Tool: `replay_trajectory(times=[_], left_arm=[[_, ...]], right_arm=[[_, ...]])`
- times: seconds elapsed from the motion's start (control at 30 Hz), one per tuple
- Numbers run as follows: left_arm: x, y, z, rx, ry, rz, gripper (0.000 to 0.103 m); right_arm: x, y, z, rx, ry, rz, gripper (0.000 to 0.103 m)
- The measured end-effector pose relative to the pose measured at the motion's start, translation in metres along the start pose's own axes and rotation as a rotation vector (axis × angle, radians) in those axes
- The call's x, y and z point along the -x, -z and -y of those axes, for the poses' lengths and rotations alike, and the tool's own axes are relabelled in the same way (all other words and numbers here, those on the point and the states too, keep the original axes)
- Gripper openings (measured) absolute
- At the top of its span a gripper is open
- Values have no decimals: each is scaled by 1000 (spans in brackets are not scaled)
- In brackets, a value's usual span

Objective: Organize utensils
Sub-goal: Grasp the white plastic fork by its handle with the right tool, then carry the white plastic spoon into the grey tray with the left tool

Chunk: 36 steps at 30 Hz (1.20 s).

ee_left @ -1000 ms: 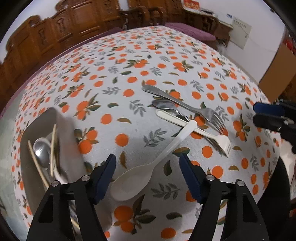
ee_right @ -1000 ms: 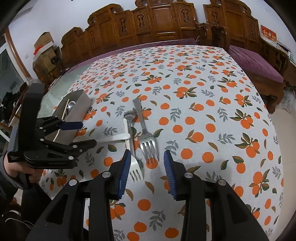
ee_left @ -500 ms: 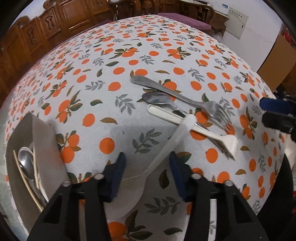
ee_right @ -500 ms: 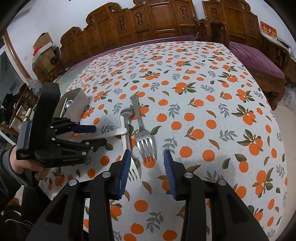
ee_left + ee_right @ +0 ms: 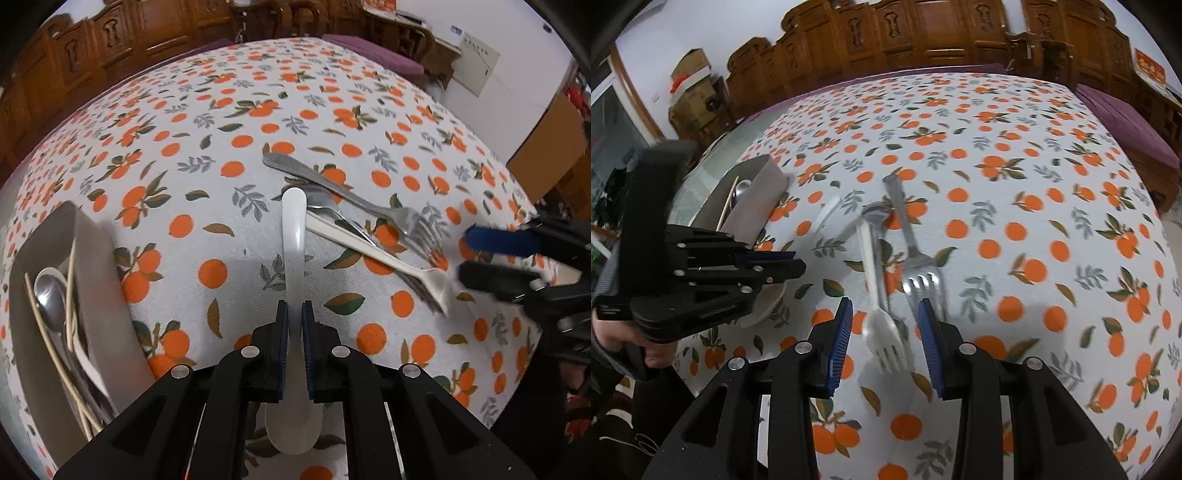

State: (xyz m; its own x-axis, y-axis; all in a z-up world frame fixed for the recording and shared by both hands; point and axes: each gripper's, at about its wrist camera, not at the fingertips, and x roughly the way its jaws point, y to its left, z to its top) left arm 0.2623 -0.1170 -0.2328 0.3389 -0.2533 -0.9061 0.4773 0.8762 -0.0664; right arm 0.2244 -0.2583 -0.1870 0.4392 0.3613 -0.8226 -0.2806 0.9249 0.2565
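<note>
1. The tablecloth (image 5: 1052, 177) — white fabric printed with oranges and leaves — lies bare over its far and right parts; its right edge drops off beside a purple bench (image 5: 1126, 122).
2. The grey tray (image 5: 92, 295), with sloped walls, sits at the left edge, holding a metal spoon (image 5: 50, 299) and thin chopsticks (image 5: 70, 280).
3. The left gripper (image 5: 291, 325) has just been closing and now pinches the white plastic spoon (image 5: 293, 236) at its neck, handle pointing far.
4. The right gripper (image 5: 884, 332) stands spread, its blue ribbed pads either side of the white plastic fork (image 5: 882, 332); a steel fork (image 5: 916, 258) lies just right.
5. No writing is legible.
</note>
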Motion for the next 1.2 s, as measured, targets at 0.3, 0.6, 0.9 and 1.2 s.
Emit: replay_trajectory(times=[0.3, 0.6, 0.9, 1.2], left_arm=[[32, 8, -5, 39, -6, 55, 7], [44, 19, -17, 69, -15, 70, 7], [57, 25, -22, 84, -23, 88, 7], [65, 28, -22, 90, -29, 103, 7]], right_arm=[[-27, -4, -17, 86, 46, -60, 39], [-37, 8, -24, 153, 145, -106, 31], [-22, 6, -21, 134, 164, -76, 26], [-14, 6, -29, 96, 65, -86, 26]])
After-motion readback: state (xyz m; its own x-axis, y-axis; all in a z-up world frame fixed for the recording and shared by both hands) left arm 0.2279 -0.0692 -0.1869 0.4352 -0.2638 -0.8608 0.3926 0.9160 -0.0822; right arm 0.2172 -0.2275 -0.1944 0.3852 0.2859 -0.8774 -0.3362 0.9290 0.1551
